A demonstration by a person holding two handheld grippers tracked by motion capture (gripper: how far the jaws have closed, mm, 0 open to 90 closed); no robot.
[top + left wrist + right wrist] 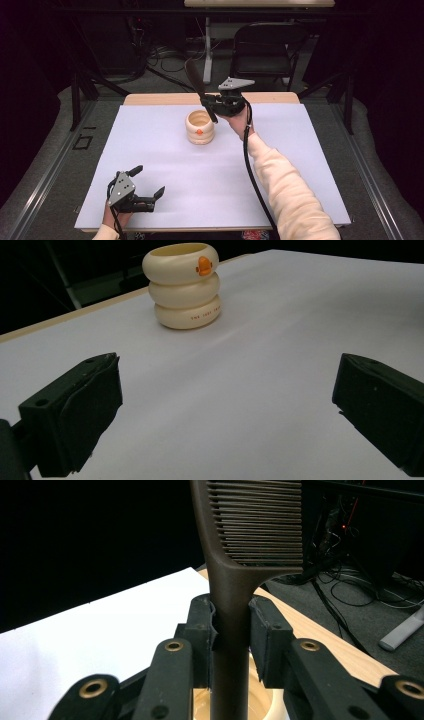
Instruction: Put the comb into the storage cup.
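Observation:
A cream ringed cup (200,127) with an orange mark stands near the middle of the white mat; it sits far ahead in the left gripper view (182,285). My right gripper (211,106) hangs just right of and above the cup, shut on the handle of a dark brown comb (197,82). In the right gripper view the comb (235,580) rises between the pads (202,630), teeth up, its handle end over the cup's mouth (260,700). My left gripper (148,186) rests near the mat's front left corner, open with nothing between its fingers (75,415).
The white mat (300,150) covers a wooden table (150,98). A folding chair (265,50), a desk leg and floor cables stand behind the table. A black cable (252,175) trails from the right gripper along the sleeve.

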